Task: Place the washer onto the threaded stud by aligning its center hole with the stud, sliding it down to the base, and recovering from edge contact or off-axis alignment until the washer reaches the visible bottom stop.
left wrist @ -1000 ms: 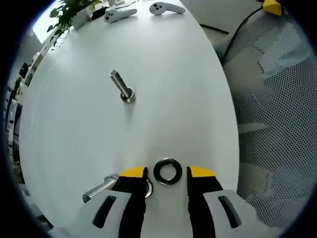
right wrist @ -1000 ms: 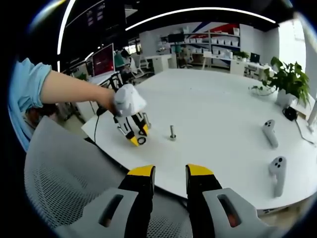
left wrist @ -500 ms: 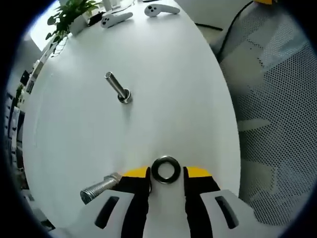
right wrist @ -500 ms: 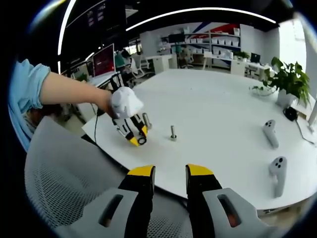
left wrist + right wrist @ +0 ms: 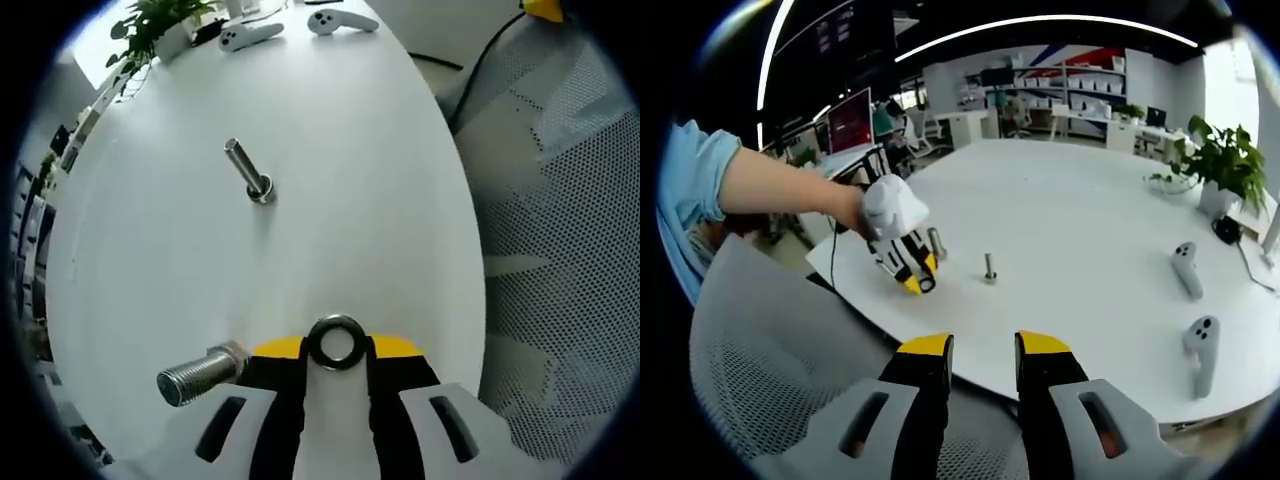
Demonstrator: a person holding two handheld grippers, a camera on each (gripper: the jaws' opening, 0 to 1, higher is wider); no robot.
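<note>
Here, in the left gripper view, a thick bolt (image 5: 198, 373) with a ribbed, threaded shank lies on its side at the lower left, its long axis running left to right with the cut end toward the left edge of the frame. Just right of it the dark metal washer (image 5: 336, 342), a flat ring with a round centre hole, sits at the lower centre, pinched at its sides between the yellow-tipped black jaws of the left gripper (image 5: 336, 349), its face turned to the camera. Above, in the upper left of the frame, the threaded stud (image 5: 247, 171) is a smooth, bright steel rod standing on a small round base on the matte white table (image 5: 350, 190), its top tilted toward the upper left of the picture; it stands well apart from the washer. In the right gripper view, the left gripper appears at centre left, held by a hand, with the stud just right of it. At the bottom, the right gripper (image 5: 983, 346) has its yellow tips parted, nothing between them, over a grey mesh chair (image 5: 770, 370).
</note>
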